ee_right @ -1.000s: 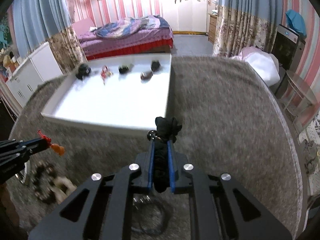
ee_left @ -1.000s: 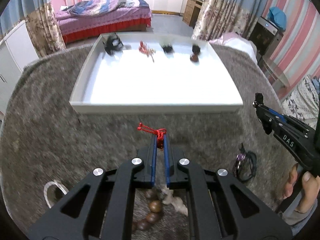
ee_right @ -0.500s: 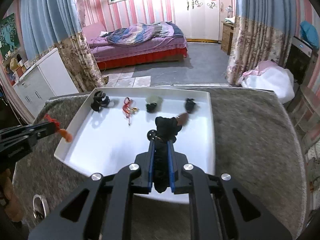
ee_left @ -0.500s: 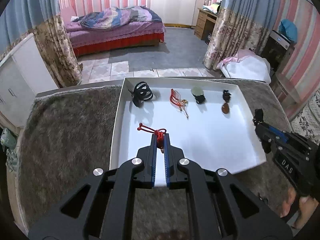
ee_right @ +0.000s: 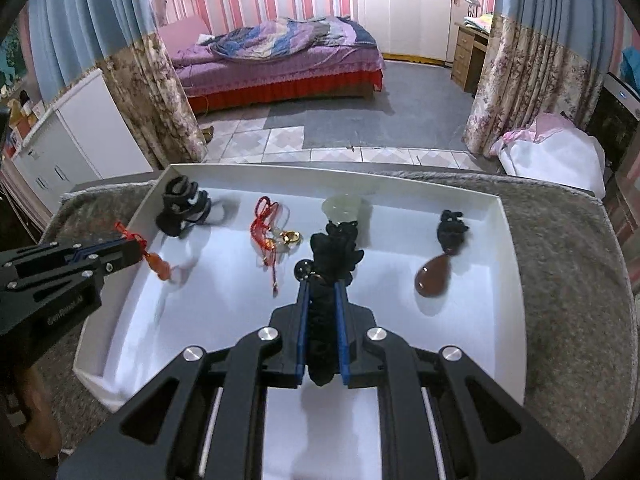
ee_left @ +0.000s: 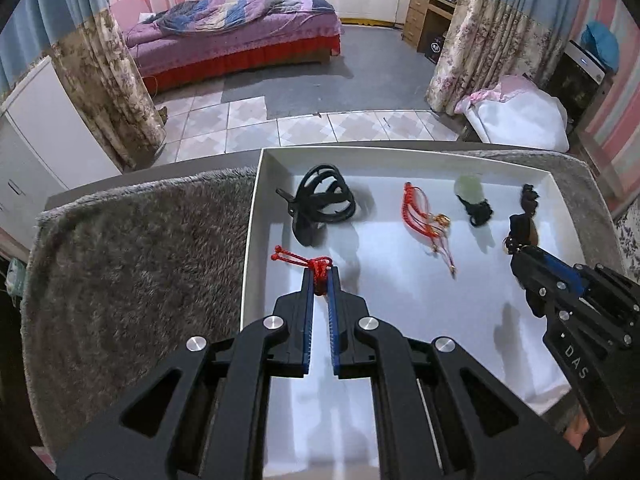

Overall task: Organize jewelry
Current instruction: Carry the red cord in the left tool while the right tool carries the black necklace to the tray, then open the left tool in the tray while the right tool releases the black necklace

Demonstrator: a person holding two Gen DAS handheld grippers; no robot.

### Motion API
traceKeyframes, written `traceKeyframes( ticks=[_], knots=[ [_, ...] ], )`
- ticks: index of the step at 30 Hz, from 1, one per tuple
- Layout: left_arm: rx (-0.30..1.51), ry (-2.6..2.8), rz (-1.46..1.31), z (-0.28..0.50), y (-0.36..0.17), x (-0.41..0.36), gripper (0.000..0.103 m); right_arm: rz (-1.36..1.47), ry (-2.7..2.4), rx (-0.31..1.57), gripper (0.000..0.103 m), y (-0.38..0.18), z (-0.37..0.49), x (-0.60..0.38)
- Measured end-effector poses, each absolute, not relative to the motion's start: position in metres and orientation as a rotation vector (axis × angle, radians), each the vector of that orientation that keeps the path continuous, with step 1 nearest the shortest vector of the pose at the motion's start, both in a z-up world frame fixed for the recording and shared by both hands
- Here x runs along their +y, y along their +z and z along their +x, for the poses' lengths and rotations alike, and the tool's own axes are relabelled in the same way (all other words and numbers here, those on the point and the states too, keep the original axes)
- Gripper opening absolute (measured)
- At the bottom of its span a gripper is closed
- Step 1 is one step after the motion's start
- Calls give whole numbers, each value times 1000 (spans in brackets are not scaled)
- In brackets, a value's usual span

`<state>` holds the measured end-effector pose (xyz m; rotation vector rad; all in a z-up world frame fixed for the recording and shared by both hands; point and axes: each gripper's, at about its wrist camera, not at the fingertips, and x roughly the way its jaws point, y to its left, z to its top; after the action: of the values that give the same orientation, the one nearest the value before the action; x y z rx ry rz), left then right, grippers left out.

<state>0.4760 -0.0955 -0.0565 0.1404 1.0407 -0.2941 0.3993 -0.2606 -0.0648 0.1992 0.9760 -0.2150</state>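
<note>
A white tray (ee_left: 400, 160) lies on a grey shaggy rug. My left gripper (ee_left: 319, 276) is shut on a red cord (ee_left: 300, 258) above the tray's left part; in the right wrist view an orange pendant (ee_right: 157, 267) hangs from that cord. My right gripper (ee_right: 322, 284) is shut on a black cord necklace (ee_right: 332, 252) above the tray's middle. Along the tray's far side lie a black bracelet coil (ee_left: 322, 204), a red cord with a gold ring (ee_left: 424, 216), a pale green pendant (ee_left: 468, 188) and a brown pendant on a black cord (ee_right: 434, 276).
The grey rug (ee_left: 140, 248) surrounds the tray. Beyond it are a tiled floor, a bed (ee_left: 240, 32), floral curtains, a white cabinet (ee_left: 36, 136) at left and a pink-white bundle (ee_left: 520, 112) at right.
Both grippers have moved forward from above the rug to above the tray, each still holding its piece. The loose beads and cord on the rug have left the view.
</note>
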Motion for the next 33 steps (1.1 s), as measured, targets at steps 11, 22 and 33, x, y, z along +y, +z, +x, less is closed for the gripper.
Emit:
traceKeyframes(
  ticks=[11, 22, 33],
  knots=[
    [1064, -257, 180, 494, -83, -92, 5, 235, -221, 1025, 12, -86, 427, -263],
    [1050, -244, 199, 489, -84, -98, 6, 201, -234, 1035, 13, -92, 432, -256],
    [1063, -250, 180, 481, -81, -98, 33, 176, -229, 1029, 40, -82, 428, -256]
  ],
)
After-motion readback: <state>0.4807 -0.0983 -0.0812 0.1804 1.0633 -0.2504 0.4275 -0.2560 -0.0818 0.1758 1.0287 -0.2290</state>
